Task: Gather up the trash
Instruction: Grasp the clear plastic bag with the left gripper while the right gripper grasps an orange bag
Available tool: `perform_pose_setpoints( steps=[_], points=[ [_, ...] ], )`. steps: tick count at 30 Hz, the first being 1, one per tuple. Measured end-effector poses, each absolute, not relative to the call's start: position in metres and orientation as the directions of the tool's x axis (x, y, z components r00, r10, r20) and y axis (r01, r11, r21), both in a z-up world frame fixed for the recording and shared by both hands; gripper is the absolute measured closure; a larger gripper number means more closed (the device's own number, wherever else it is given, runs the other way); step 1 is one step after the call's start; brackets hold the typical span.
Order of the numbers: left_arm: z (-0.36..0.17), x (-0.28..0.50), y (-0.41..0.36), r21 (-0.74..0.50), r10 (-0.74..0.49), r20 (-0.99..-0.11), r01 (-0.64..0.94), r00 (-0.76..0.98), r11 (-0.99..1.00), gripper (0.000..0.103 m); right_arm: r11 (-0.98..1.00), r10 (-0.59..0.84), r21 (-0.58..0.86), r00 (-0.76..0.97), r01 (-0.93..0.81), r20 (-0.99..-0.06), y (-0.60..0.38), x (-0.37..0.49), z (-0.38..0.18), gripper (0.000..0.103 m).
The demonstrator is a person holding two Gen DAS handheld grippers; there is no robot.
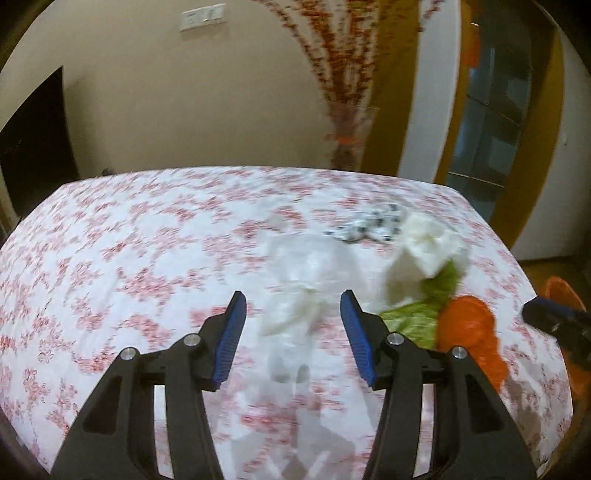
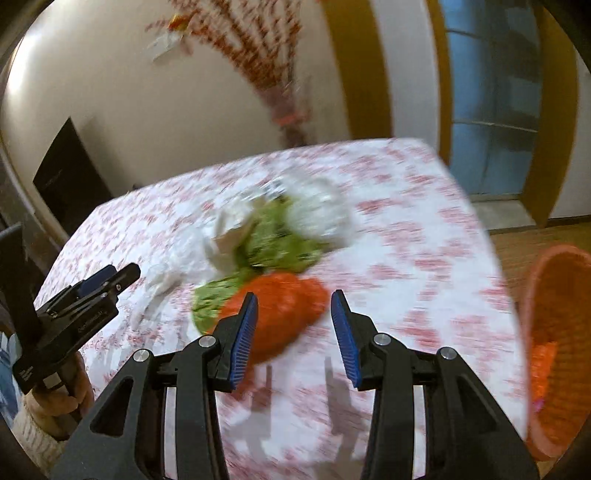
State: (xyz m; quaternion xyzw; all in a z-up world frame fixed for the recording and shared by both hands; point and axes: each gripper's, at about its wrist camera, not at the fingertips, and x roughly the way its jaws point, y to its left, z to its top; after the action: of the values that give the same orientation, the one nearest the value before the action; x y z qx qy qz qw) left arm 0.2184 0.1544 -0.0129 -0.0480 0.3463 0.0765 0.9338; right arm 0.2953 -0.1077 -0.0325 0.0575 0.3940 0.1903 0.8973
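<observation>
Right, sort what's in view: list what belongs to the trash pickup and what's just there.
For the job:
- orange wrapper
- green wrapper
- crumpled white paper
- clear plastic bag
- black-and-white scrap
- orange basket
- left gripper, open
- right gripper, open

Just there:
- floral tablecloth
- vase of red branches
- wall switch plate

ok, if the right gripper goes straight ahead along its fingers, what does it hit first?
Most likely the orange trash piece lying on the tablecloth: it sits just ahead of the open right gripper, slightly toward its left finger. Blur makes depth uncertain.
</observation>
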Motion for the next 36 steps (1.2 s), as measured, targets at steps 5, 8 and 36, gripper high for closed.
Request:
perform_pose_setpoints(
  steps=[5,8,36],
  points=[
    [-0.019,0.219,0.173,-0.048,0.119,-0.664,-0.200,0.738,0.979,0.050,0.930,0.351,0.211,0.562,-0.299,-0.749,-0.073,0.311,-0.059,0.058],
    [-0.023,0.221,0.176,-0.051,0.113,-0.672,-0.198,0.732,0.979,0.049,0.935,0.331,0.179,0.572,-0.306,-0.750,-0.074,0.305,-0.063,0.058],
    [-0.059,0.280,0.157,-0.097,0.039,-0.768,-0.175,0.640,0.980,0.058,0.950,0.313,0.239,0.590,-0.202,-0.744,-0.127,0.298,-0.060,0.082]
  ],
)
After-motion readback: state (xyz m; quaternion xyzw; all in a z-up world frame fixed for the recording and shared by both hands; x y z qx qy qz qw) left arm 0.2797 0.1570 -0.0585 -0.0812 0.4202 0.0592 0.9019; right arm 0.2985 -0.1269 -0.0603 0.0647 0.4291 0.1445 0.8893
